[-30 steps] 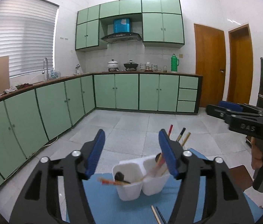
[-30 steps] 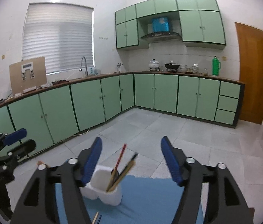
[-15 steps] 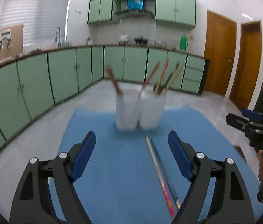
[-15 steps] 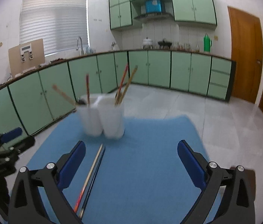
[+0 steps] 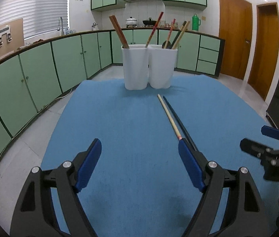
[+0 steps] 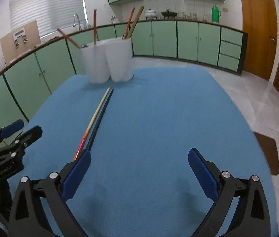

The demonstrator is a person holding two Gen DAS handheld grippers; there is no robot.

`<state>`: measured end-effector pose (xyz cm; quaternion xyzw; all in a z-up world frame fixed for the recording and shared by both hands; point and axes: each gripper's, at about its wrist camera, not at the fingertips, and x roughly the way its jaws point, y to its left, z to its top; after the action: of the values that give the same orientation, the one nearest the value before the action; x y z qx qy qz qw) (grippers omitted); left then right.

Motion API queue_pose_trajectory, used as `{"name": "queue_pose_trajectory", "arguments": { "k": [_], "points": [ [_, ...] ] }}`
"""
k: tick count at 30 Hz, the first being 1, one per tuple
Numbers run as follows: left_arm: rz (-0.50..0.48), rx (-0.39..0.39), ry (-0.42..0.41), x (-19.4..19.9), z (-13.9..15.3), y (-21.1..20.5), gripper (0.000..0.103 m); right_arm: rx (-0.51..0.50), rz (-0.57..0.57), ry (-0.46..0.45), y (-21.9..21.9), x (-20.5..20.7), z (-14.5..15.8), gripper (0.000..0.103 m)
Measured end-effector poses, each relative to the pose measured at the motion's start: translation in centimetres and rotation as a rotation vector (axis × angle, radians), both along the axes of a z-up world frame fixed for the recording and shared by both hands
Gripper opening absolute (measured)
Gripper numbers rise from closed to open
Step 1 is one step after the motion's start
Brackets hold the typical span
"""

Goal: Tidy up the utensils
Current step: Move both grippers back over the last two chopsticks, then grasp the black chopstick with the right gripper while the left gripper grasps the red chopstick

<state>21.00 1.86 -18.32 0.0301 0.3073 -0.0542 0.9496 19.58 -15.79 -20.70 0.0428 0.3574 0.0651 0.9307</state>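
A white two-compartment utensil holder (image 5: 149, 67) stands at the far end of the blue mat (image 5: 119, 130), with several chopsticks and a dark spoon standing in it; it also shows in the right wrist view (image 6: 107, 61). A pale wooden chopstick (image 5: 169, 116) and a dark chopstick (image 5: 179, 120) lie side by side on the mat; they also show in the right wrist view, pale (image 6: 97, 114) and dark (image 6: 100, 118). My left gripper (image 5: 139, 164) is open and empty, low over the mat's near end. My right gripper (image 6: 139, 169) is open and empty, to the right of the chopsticks.
The mat (image 6: 159, 118) covers a small table with edges all around. Green kitchen cabinets (image 5: 40, 69) run along the left and back. Wooden doors (image 5: 236, 39) are at the right. A brown stool (image 6: 268, 150) sits beside the table's right edge.
Both grippers have dropped down and pulled back toward the mat's near end. The view now looks level across the mat at the holder instead of down onto it. Both stay open.
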Motion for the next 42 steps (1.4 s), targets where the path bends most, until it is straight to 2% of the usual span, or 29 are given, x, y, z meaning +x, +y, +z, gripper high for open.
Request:
{"name": "queue_pose_trajectory", "arguments": {
  "k": [6,13,17,19,23,25,30,35,42],
  "points": [
    [0.019,0.006,0.029,0.0,-0.3,0.6,0.078,-0.031,0.06,0.025,2.0,-0.8,-1.0,0.094],
    [0.069,0.001,0.043,0.2,-0.6,2.2,0.078,-0.046,0.102,0.069,3.8,-0.8,-1.9,0.079],
    [0.079,-0.006,0.044,0.1,-0.7,2.6,0.078,-0.057,0.122,0.083,4.9,-0.9,-2.0,0.074],
    [0.079,-0.009,0.045,0.1,-0.7,2.6,0.078,-0.078,0.139,0.098,5.6,-0.8,-2.2,0.064],
    [0.072,-0.007,0.052,0.2,-0.8,2.4,0.078,-0.102,0.158,0.116,6.4,-0.6,-2.6,0.053],
    [0.069,-0.007,0.053,0.2,-0.9,2.3,0.079,-0.099,0.178,0.113,6.7,-0.8,-2.6,0.038],
    [0.061,0.0,0.056,0.2,-0.9,2.0,0.079,-0.079,0.224,0.111,7.1,-1.1,-2.4,0.009],
    [0.041,0.006,0.057,0.2,-0.9,1.3,0.079,-0.039,0.216,0.12,6.1,-1.0,-2.5,0.008],
    [-0.008,-0.033,0.076,0.2,-1.0,-1.1,0.079,-0.012,0.119,0.128,2.0,0.0,-2.2,0.007]
  ]
}}
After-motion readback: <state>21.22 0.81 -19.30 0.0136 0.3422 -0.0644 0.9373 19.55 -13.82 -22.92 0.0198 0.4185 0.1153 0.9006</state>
